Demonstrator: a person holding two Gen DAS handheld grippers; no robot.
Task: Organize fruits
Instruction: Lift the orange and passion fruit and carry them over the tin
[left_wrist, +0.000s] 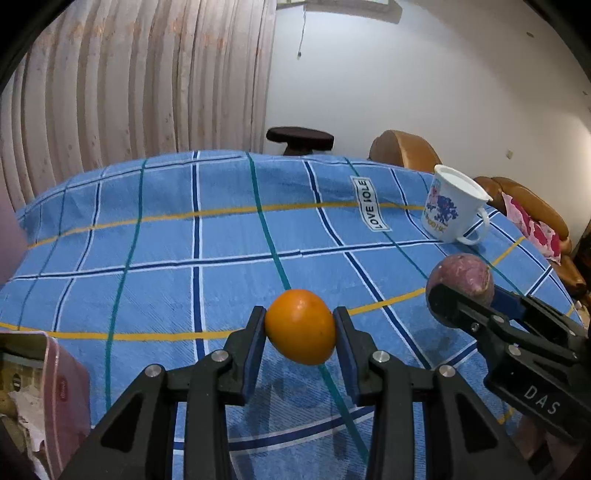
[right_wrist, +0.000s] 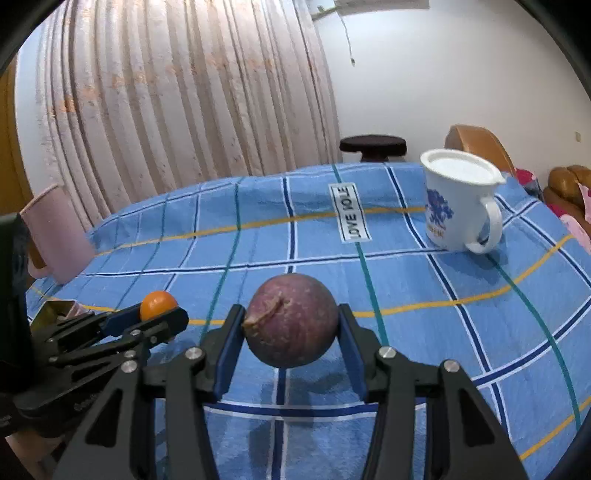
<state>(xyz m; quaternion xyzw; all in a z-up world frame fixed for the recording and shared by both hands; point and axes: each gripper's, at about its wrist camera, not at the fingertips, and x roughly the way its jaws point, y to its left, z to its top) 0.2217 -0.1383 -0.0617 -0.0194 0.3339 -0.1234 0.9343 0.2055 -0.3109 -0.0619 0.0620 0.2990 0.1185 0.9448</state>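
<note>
My left gripper (left_wrist: 300, 326) is shut on an orange fruit (left_wrist: 301, 326) and holds it above the blue checked tablecloth (left_wrist: 166, 229). My right gripper (right_wrist: 291, 321) is shut on a round purple fruit (right_wrist: 291, 319), also held above the cloth. In the left wrist view the right gripper (left_wrist: 460, 295) shows at the right with the purple fruit (left_wrist: 461, 275). In the right wrist view the left gripper (right_wrist: 159, 310) shows at the left with the orange fruit (right_wrist: 158, 303).
A white mug (left_wrist: 452, 205) with a blue print stands upright at the far right of the table; it also shows in the right wrist view (right_wrist: 460, 201). A pink container (left_wrist: 55, 391) stands at the near left edge, seen too from the right wrist (right_wrist: 55, 232). Brown sofa (left_wrist: 524, 206) behind.
</note>
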